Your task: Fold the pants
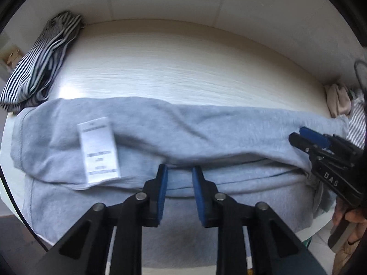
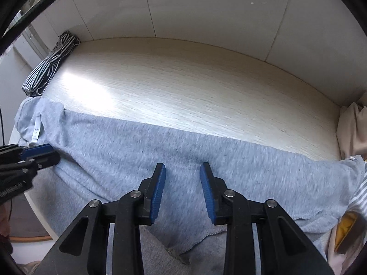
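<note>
I see a big pale wooden table (image 2: pixel 183 87) up against a white wall (image 2: pixel 206 6). I use the table as my marker for everything.

The grey pants (image 2: pixel 142 151) lie long and flat across the near side of the table, from its left end to its right end. Some of the cloth hangs over the near edge. A white tag (image 1: pixel 98 149) lies on top of the pants, near the left end of the table.

A striped cloth (image 1: pixel 43 61) is bunched up at the far left corner of the table. A beige cloth (image 2: pixel 353 130) sits at the right end of the table.

My left gripper (image 1: pixel 180 178) hangs over the pants near the front edge of the table. Its blue pads stand a little apart. Nothing is between them, and it holds nothing.

My right gripper (image 2: pixel 182 176) hangs over the pants too, closer to the right end of the table. Its pads are a little apart as well, and it holds nothing. I cannot tell if the tips touch the cloth.
</note>
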Available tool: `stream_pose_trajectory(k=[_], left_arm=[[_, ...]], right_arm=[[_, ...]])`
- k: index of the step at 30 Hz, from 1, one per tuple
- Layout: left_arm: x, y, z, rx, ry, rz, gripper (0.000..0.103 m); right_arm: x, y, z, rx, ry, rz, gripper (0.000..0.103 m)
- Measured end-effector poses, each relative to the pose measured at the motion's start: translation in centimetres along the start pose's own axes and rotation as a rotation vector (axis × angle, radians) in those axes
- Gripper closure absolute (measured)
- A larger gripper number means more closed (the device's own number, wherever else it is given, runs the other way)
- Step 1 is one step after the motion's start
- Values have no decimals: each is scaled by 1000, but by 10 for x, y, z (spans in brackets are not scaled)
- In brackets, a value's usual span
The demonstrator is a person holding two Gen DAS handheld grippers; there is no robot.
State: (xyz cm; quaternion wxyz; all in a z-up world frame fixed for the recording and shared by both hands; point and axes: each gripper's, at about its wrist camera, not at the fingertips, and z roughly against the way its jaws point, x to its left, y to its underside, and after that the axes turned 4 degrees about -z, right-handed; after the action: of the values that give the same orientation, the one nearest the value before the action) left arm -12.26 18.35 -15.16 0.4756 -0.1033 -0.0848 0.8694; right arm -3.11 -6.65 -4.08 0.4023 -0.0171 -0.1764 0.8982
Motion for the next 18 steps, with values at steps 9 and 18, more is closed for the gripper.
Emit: stream_pose_trajectory(k=[9,18], left_arm=[[45,10,53,-87,-21,-52,58],[142,0,69,-82,2,-245,51]], right_arm=[[29,-5,11,-11,53,-56,70],[113,16,40,-83,107,-228,70]])
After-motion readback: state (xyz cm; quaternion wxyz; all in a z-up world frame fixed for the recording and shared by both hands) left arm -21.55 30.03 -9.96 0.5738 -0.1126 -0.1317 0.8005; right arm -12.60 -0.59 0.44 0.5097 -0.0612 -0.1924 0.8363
